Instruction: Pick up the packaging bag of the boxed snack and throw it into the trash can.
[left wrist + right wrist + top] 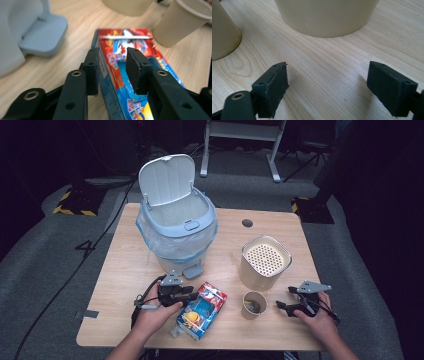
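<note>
The left gripper (111,71) straddles the juice carton (130,75) (one jaw beside it, one above), not yet clamped; at its 3 o'clock, the right gripper (327,87) gapes empty.

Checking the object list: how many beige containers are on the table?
2: a tall canister with a perforated lid right of the pedal bin, and a small paper cup just in front of it.
</note>
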`<state>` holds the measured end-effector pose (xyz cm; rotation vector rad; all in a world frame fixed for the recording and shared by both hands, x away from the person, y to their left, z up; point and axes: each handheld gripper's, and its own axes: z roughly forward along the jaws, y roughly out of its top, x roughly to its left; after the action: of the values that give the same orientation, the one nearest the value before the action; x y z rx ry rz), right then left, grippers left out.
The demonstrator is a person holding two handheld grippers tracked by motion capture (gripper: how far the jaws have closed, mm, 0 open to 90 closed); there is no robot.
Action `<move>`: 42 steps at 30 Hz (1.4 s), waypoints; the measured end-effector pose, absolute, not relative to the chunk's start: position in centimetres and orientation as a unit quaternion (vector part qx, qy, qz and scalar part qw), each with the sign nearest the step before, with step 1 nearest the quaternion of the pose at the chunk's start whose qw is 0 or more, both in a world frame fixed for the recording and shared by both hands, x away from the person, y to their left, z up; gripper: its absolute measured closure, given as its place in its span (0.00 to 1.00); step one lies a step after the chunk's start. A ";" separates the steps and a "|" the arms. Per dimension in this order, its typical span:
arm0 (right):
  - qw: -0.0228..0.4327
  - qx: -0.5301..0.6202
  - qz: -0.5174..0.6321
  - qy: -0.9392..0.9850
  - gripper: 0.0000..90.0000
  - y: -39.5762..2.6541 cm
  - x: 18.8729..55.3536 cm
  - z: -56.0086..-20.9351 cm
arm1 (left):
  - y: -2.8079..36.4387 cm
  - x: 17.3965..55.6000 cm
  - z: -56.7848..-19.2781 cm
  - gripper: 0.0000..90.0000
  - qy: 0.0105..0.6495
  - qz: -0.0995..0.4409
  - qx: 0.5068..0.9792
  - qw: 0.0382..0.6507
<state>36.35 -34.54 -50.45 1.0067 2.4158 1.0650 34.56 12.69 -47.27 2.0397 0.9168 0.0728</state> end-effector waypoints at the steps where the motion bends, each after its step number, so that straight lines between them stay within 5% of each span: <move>1: 0.157 0.352 0.372 0.844 0.19 -34.5 36.3 -50.5 | 12.6 34.7 -47.5 0.75 0.379 0.020 0.820 0.428; 22: 0.157 0.352 0.372 0.844 0.19 -34.5 36.3 -50.5 | 12.7 34.8 -48.0 0.99 0.405 0.000 0.817 0.412; 42: 0.157 0.352 0.372 0.844 0.19 -34.5 36.3 -50.5 | 13.3 34.7 -42.5 0.99 0.354 0.056 0.780 0.513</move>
<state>36.35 -34.54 -50.45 1.0068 2.4157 1.0651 34.74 13.34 -42.46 1.8765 0.8506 0.1352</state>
